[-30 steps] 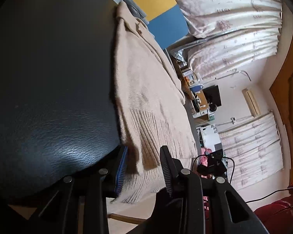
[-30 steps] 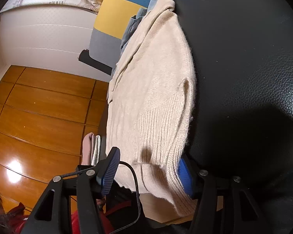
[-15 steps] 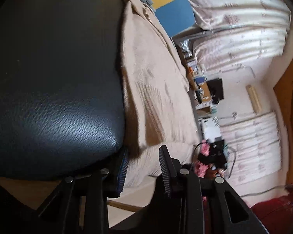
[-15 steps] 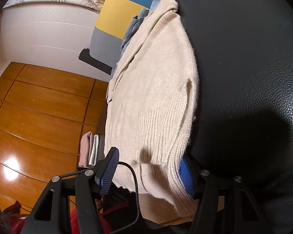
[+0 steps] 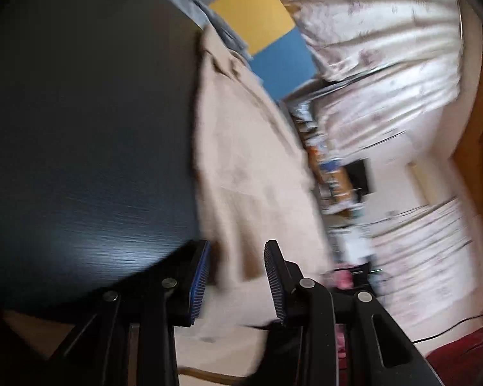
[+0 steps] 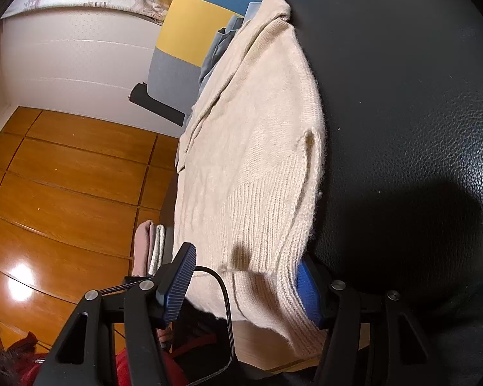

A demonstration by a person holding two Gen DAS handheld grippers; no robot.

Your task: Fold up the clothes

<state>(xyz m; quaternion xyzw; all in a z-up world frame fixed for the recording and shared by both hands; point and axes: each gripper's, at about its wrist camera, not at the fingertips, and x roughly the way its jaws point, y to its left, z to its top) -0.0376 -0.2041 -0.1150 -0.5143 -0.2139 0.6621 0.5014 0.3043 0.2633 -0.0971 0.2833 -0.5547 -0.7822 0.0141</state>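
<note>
I saw the black leather-grained surface (image 6: 418, 96) fill most of both views, and the cream knit sweater (image 6: 257, 148) lay stretched along its edge, its ribbed hem hanging toward me over the rim. Past its collar a blue-grey garment (image 6: 220, 48) was bunched. My right gripper (image 6: 246, 283) stood spread, hem between the blue pads, the right pad against the knit. My left gripper (image 5: 236, 276) sat narrower around the hem; through the blur I couldn't tell if it pinched.
</note>
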